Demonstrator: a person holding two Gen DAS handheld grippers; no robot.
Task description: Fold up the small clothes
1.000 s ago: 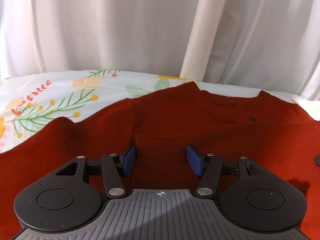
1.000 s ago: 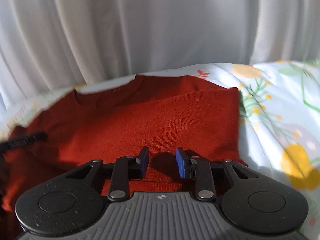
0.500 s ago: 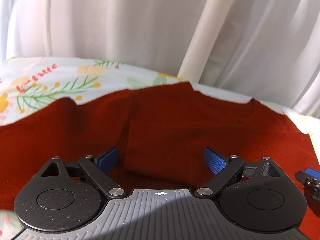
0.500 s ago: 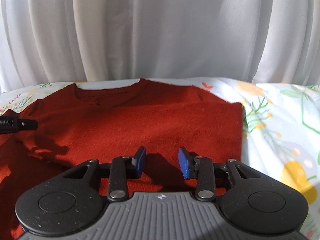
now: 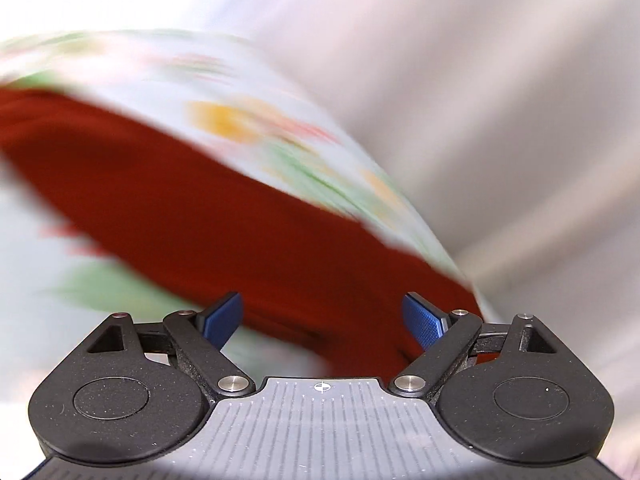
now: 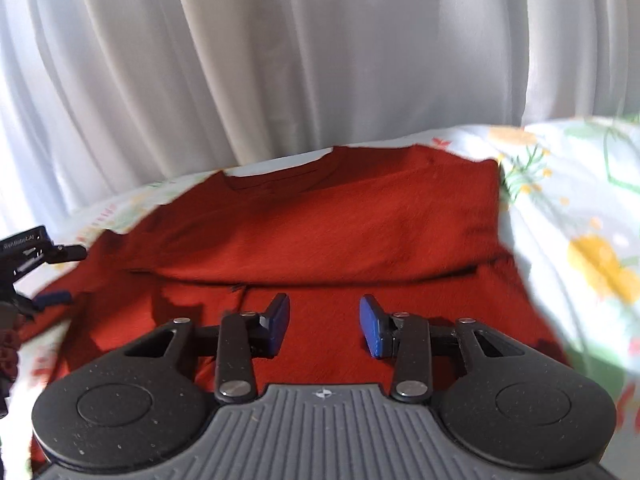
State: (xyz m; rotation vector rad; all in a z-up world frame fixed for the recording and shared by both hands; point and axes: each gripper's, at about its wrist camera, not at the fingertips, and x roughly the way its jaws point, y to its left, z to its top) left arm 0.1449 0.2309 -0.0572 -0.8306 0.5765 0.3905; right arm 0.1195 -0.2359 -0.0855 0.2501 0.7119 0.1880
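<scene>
A dark red knit sweater [image 6: 320,232] lies flat on the floral sheet [image 6: 580,240], neckline at the far side, with a fold line across its middle. My right gripper [image 6: 324,320] is open and empty, hovering over the sweater's near part. My left gripper [image 5: 322,318] is open wide and empty; its view is blurred by motion and shows a long red part of the sweater [image 5: 200,216] stretching away to the left. The left gripper also shows at the left edge of the right wrist view [image 6: 44,280], at the sweater's left side.
White curtains [image 6: 280,60] hang close behind the bed's far edge. The floral sheet extends to the right of the sweater and also shows in the left wrist view [image 5: 256,128].
My left gripper opened wide, let the cloth go and swung quickly to the left, blurring its view. My right gripper opened a little wider and drew back over the sweater.
</scene>
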